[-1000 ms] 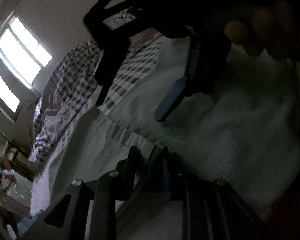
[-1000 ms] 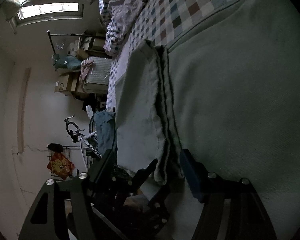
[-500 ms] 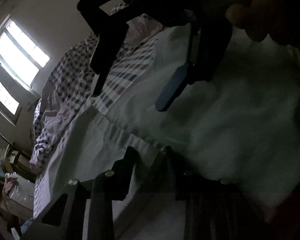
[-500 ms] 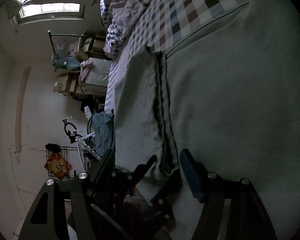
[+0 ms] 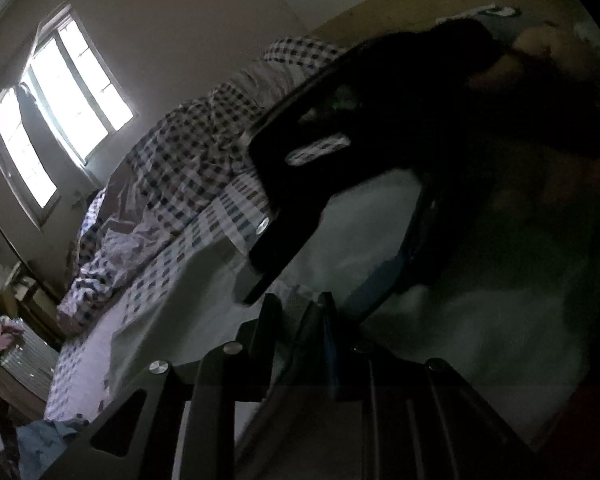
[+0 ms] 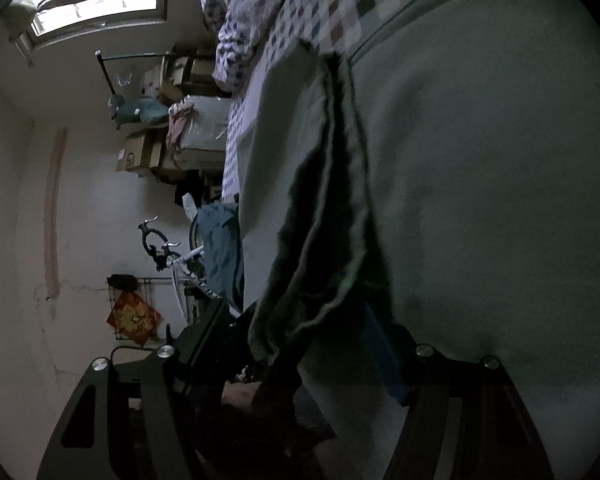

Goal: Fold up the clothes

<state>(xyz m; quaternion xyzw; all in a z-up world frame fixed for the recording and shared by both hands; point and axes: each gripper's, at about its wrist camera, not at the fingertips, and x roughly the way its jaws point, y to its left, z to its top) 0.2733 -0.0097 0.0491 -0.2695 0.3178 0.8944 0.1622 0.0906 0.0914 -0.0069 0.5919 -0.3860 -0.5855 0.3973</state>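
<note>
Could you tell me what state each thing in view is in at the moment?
Left gripper: shut on the garment's edge.
Right gripper: open, with the garment's hem hanging between its fingers.
Garment: pale green, spread over the bed, its hem bunched and lifted.
Blanket: checked, crumpled in a heap.
Window: bright; whether it is open, I cannot tell.
</note>
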